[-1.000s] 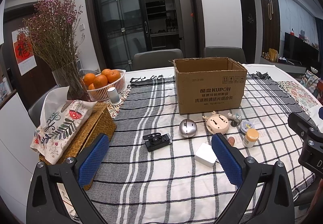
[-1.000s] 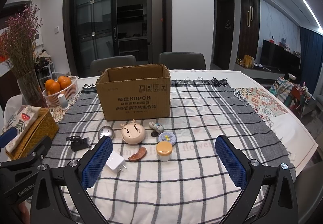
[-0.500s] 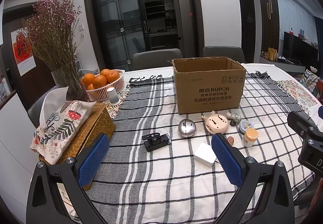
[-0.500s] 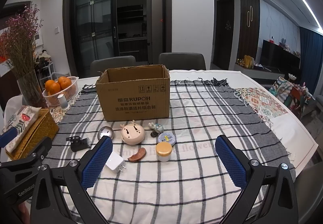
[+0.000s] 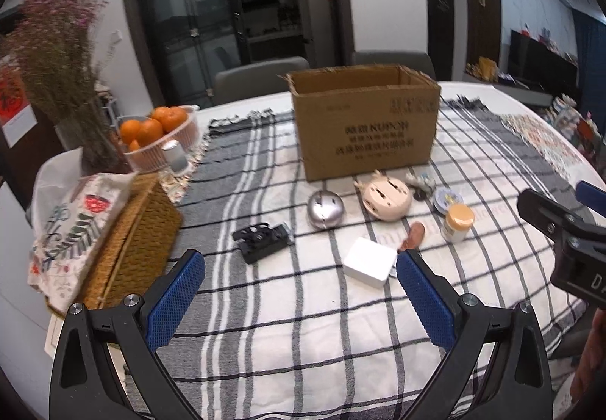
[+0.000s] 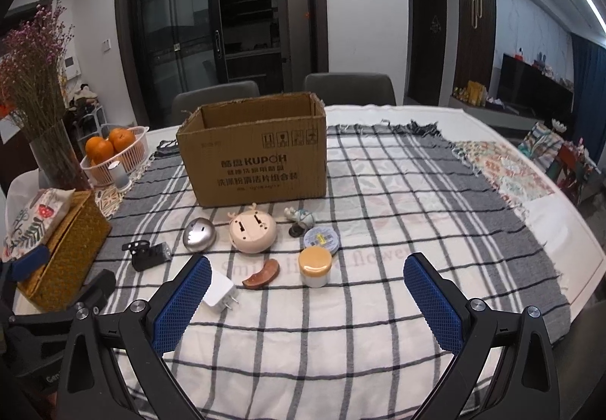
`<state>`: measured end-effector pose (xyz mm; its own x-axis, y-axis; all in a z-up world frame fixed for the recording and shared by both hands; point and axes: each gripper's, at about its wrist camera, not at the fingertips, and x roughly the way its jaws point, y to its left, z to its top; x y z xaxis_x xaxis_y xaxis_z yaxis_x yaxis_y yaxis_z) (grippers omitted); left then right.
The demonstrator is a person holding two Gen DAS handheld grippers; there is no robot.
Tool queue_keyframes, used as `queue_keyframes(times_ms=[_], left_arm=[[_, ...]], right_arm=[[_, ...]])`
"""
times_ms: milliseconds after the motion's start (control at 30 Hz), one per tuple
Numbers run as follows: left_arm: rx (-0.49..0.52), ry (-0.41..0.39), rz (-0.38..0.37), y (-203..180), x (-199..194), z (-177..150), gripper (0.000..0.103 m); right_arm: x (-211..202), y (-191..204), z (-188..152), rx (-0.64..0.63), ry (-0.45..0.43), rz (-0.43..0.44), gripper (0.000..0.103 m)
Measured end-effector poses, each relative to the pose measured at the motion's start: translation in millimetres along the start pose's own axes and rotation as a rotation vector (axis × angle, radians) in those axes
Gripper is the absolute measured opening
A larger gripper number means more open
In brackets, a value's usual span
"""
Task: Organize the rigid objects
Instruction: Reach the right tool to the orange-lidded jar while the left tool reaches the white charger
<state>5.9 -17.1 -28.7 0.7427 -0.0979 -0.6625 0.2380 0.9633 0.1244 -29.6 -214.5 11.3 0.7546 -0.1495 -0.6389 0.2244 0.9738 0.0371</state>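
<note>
A: Where do the loose things sit against the left tool (image 5: 299,291)?

B: It hangs released over the checked cloth on the table (image 5: 303,344), blue pads spread wide, holding nothing. The white plug adapter (image 5: 368,262) lies just beyond its right pad, and the small black clip-like gadget (image 5: 262,237) lies further out between the pads.

A: And the right tool (image 6: 306,300)?

B: Also spread wide and empty. From its camera the white plug adapter (image 6: 222,292) sits just beside the left pad, its prongs pointing toward the tool's right. The short white jar with an orange lid (image 6: 315,265) stands upright ahead, between the pads.

A: Anything with a clear long axis?

B: The brown curved wooden comb (image 6: 262,274) lies flat between adapter and jar, its length running left-near to right-far. The round beige clock with antlers (image 6: 252,232) lies face down, antlers pointing at the open brown cardboard box (image 6: 254,154) behind it.

A: The rest?

B: A silver dome-shaped gadget (image 6: 199,240) lies left of the clock, a round blue-labelled tin (image 6: 321,239) just behind the jar, and a small ceramic figurine (image 6: 301,217) near the box.
</note>
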Motion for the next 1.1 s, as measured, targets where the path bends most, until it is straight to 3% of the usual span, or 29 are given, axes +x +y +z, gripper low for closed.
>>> queue_keyframes(times_ms=[467, 1100], left_arm=[[0.094, 0.084, -0.084, -23, 55, -4, 0.103], [0.118, 0.263, -0.207, -41, 130, -9, 0.096]], right_arm=[[53, -3, -9, -0.022, 0.078, 0.013, 0.101], [130, -15, -24, 0.009, 0.248, 0.055, 0.091]])
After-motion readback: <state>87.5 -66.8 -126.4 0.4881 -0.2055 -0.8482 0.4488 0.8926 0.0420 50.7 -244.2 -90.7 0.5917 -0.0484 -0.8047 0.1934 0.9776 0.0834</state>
